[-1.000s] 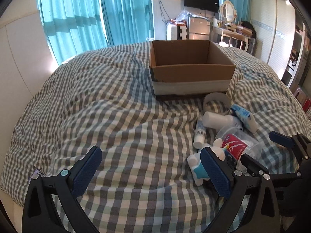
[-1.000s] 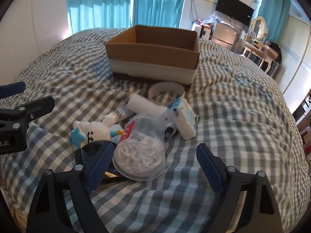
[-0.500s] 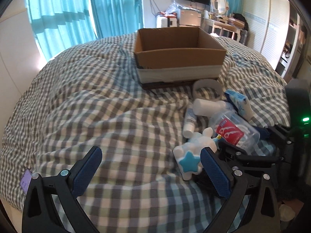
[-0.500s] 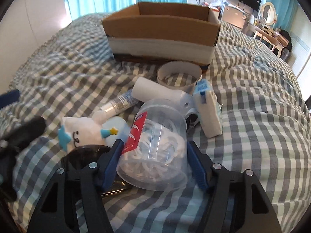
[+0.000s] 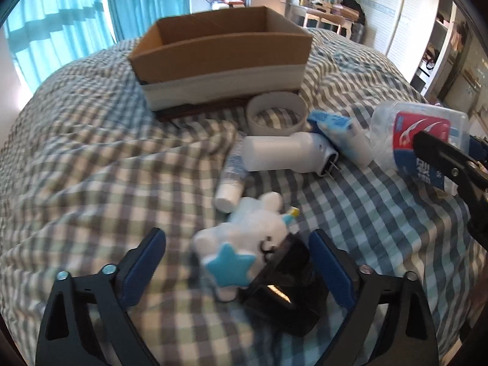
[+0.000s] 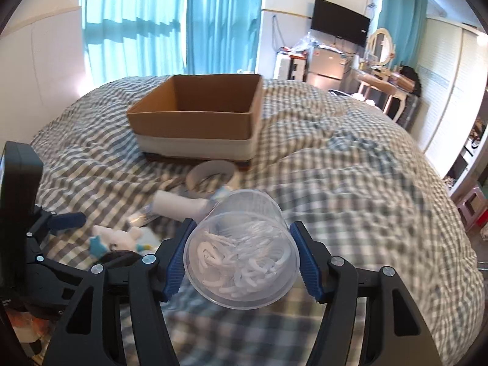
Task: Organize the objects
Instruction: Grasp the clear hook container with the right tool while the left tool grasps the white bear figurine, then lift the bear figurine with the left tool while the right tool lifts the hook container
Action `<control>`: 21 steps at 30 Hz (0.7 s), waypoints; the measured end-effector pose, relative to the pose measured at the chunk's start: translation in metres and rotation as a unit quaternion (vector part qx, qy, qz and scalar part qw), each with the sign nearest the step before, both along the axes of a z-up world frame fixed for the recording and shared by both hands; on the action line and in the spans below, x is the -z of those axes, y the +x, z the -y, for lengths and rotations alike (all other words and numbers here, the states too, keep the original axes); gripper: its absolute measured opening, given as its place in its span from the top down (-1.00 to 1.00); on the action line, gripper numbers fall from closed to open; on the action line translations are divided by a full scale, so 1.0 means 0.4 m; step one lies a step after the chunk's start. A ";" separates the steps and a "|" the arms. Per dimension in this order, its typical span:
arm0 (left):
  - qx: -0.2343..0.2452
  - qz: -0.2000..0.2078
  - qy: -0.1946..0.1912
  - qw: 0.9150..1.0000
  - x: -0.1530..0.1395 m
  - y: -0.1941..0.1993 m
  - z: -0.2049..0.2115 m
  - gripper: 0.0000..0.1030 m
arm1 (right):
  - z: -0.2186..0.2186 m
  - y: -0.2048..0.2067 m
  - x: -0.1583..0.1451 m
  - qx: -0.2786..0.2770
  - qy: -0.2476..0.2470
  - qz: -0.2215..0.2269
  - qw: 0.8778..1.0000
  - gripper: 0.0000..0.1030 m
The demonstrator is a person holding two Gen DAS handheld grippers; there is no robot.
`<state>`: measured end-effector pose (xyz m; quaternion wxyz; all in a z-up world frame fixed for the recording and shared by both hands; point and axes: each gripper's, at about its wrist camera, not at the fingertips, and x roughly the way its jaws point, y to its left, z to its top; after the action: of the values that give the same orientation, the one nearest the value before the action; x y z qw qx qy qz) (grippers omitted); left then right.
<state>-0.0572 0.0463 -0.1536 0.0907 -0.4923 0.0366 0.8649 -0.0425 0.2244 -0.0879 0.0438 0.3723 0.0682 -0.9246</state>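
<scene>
My right gripper (image 6: 242, 259) is shut on a clear plastic jar (image 6: 241, 253) of white floss picks and holds it above the bed; the jar also shows in the left wrist view (image 5: 418, 140). My left gripper (image 5: 236, 271) is open around a white plush toy (image 5: 244, 244) with a blue star, which leans on a black object (image 5: 289, 296). An open cardboard box (image 5: 219, 58) stands on the checked duvet behind the pile; it also shows in the right wrist view (image 6: 198, 122).
On the duvet lie a tape ring (image 5: 276, 113), a white plug-in device (image 5: 283, 155), a small tube (image 5: 231, 180) and a blue-white packet (image 5: 341, 134). Curtains, a dresser and wardrobes stand beyond the bed.
My right gripper has closed on the jar and lifted it off the bed. My left gripper has moved forward and right so the plush toy now sits between its fingers.
</scene>
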 end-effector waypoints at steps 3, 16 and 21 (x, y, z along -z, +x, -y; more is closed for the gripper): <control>0.004 0.017 0.010 1.000 0.021 -0.018 -0.014 -0.60 | -0.019 -0.009 0.017 0.003 0.006 0.004 1.000 -0.21; -0.011 -0.004 0.047 0.999 -0.039 0.010 0.010 -0.48 | -0.018 -0.014 0.047 -0.002 0.008 0.018 1.000 -0.21; -0.036 -0.029 0.055 0.997 -0.072 0.019 0.054 -0.45 | -0.003 -0.013 0.042 0.000 0.024 0.018 1.000 -0.21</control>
<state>-0.0496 0.0246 -0.1249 0.0857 -0.4619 -0.0260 0.8824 -0.0476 0.2255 -0.1048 0.0358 0.3897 0.0890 -0.9159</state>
